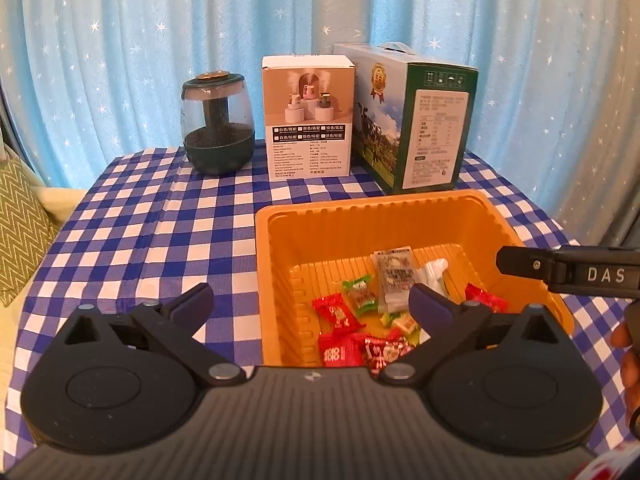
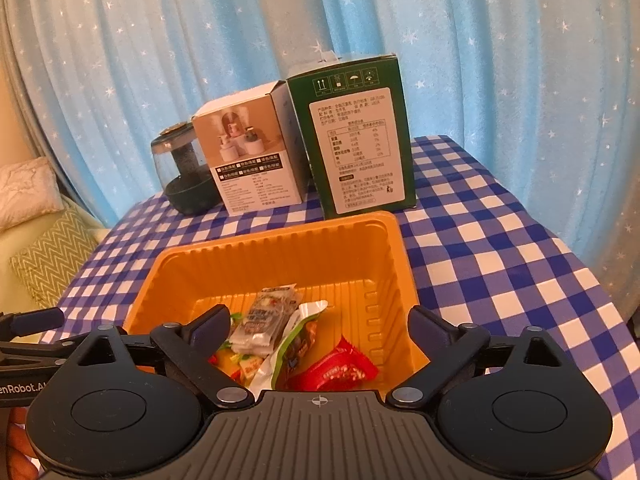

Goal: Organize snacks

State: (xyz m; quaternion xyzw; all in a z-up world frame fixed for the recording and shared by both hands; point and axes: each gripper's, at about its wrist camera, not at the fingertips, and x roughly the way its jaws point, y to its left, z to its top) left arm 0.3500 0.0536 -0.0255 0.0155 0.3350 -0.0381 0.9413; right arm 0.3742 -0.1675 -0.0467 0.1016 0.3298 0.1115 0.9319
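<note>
Snacks in tray partly hidden behind right hand-held gripper.

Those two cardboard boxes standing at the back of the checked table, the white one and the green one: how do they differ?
The white box is smaller and shorter; the green box is taller and longer. The white box pictures small humidifier-like gadgets puffing mist; the green box shows a gold medal seal and a printed nutrition table. Only the green box has a carry handle on top. Both stand upright, side by side, behind the orange tray.
</note>
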